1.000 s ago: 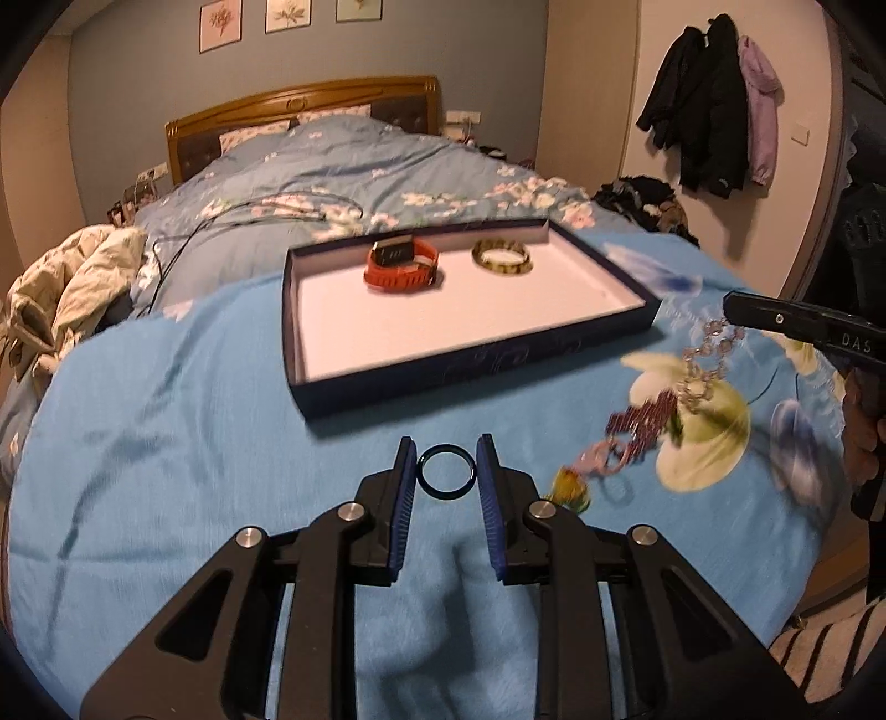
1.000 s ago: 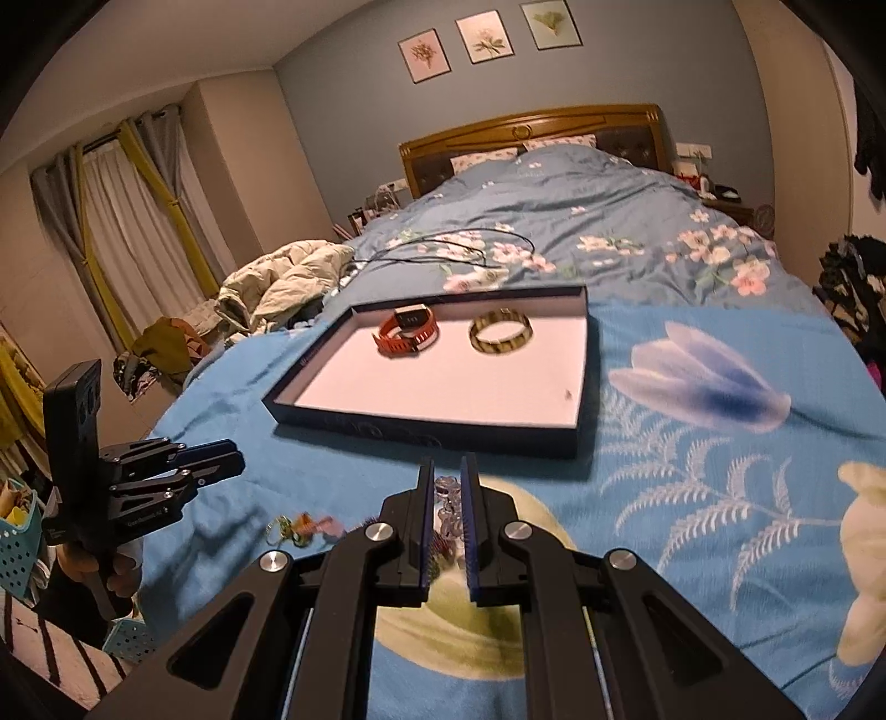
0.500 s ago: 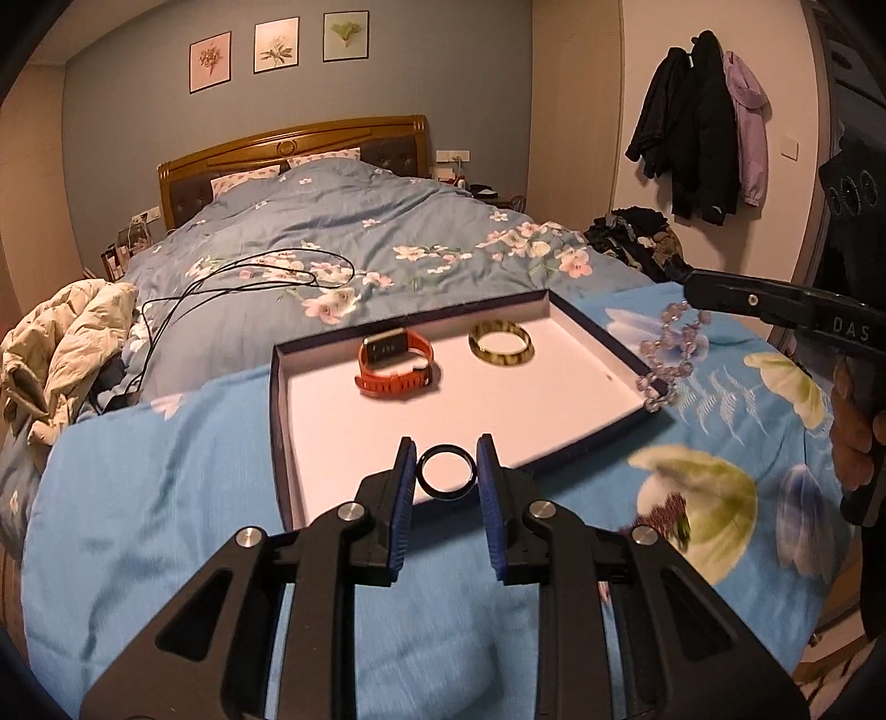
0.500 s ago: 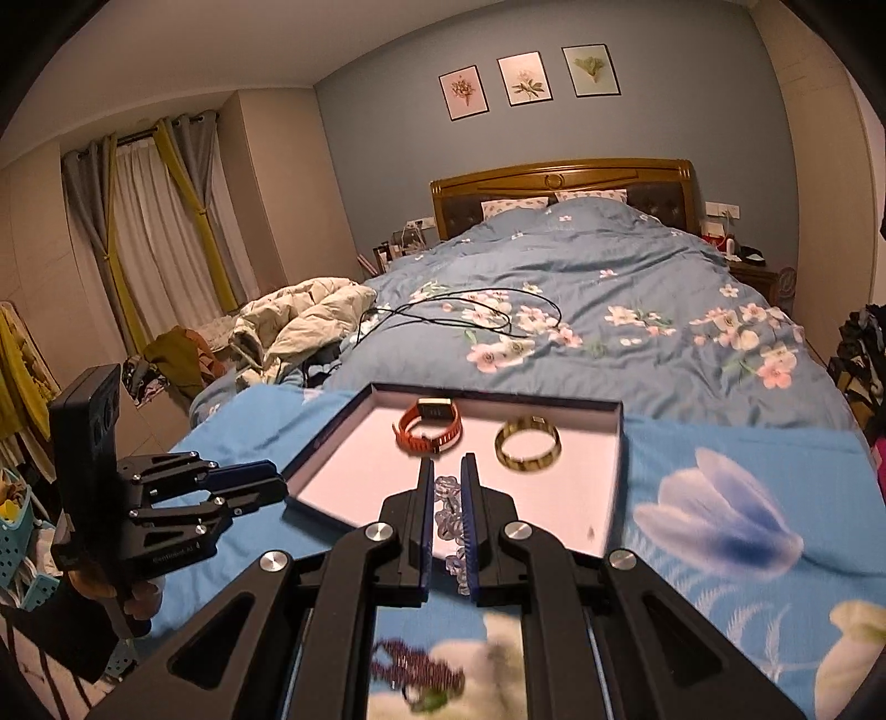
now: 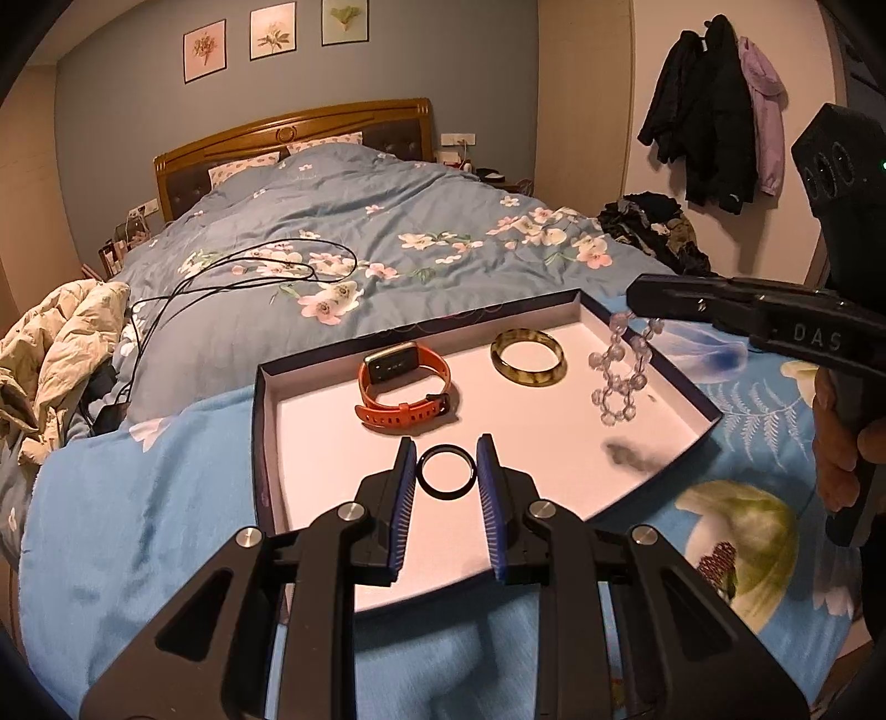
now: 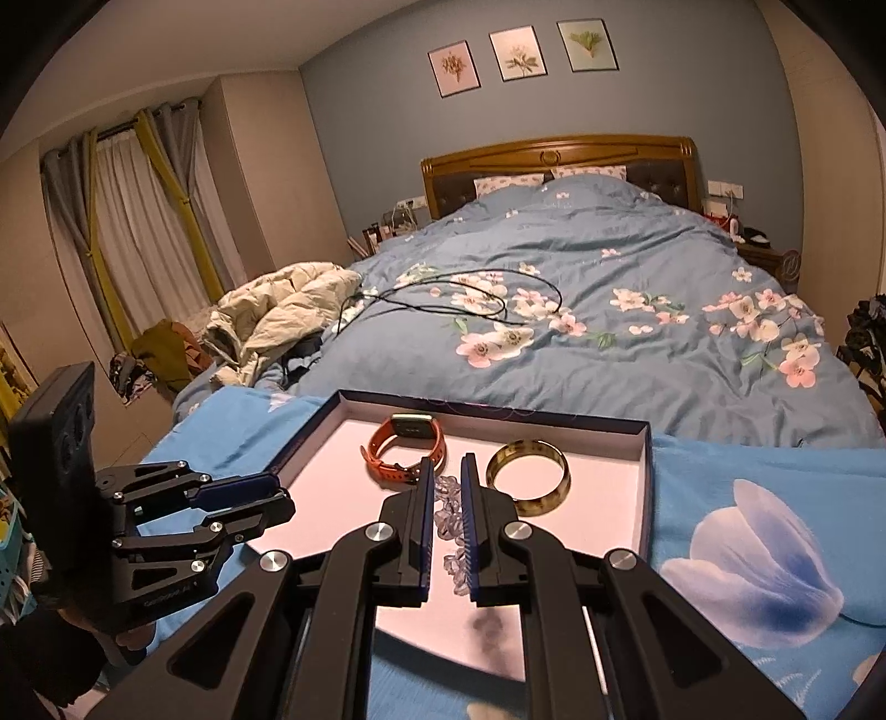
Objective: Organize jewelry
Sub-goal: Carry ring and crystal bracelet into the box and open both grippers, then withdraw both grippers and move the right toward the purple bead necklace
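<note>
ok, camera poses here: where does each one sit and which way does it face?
Left wrist: sits on the left gripper, faces the headboard over the tray; own fingers clamp a black ring; the right gripper enters at right, dangling a clear bead bracelet.
Right wrist: sits on the right gripper, same heading; own fingers pinch the bracelet; the left gripper and its hand show at left.
Shared: tray, orange watch, amber bangle.

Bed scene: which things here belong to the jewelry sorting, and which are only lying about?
Job: tray; orange watch; amber bangle; black ring in left gripper; clear bead bracelet hanging from right gripper.

Lying about: black cable; beige jacket; hung coats; wall pictures.
</note>
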A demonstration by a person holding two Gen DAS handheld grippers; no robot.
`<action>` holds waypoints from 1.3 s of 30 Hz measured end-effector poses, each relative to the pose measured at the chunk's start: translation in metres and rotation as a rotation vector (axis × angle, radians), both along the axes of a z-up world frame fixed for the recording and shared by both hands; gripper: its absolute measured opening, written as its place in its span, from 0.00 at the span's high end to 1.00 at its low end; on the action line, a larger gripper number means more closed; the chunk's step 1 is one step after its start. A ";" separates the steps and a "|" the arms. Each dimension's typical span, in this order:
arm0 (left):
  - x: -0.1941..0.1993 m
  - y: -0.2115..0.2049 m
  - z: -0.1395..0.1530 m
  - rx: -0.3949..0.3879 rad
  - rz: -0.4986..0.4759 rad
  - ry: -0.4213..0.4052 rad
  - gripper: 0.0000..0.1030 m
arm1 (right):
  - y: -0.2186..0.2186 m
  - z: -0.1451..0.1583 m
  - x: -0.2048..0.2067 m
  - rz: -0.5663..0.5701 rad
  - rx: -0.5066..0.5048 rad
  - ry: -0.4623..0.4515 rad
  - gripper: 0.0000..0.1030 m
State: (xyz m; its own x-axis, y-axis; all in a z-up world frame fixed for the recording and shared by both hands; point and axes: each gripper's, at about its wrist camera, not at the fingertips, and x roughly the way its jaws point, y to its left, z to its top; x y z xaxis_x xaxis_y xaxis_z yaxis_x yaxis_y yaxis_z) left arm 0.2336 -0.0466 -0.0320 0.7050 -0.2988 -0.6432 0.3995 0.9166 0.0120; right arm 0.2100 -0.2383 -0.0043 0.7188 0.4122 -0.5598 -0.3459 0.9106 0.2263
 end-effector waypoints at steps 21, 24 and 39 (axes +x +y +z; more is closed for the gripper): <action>0.068 -0.008 -0.041 -0.008 0.028 0.155 0.78 | 0.006 -0.043 0.041 -0.016 -0.029 0.124 0.93; 0.074 -0.011 -0.046 -0.008 0.031 0.170 0.78 | 0.004 -0.047 0.044 -0.023 -0.035 0.135 0.92; 0.082 -0.015 -0.050 -0.001 0.052 0.180 0.63 | -0.006 -0.057 0.043 -0.058 -0.072 0.195 0.91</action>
State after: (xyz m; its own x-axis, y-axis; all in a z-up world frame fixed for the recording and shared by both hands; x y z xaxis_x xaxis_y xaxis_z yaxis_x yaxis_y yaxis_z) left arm 0.3152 -0.0618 -0.0816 0.5932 -0.2659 -0.7599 0.3473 0.9360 -0.0564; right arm 0.2528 -0.2443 -0.0618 0.6152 0.3274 -0.7172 -0.2482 0.9439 0.2180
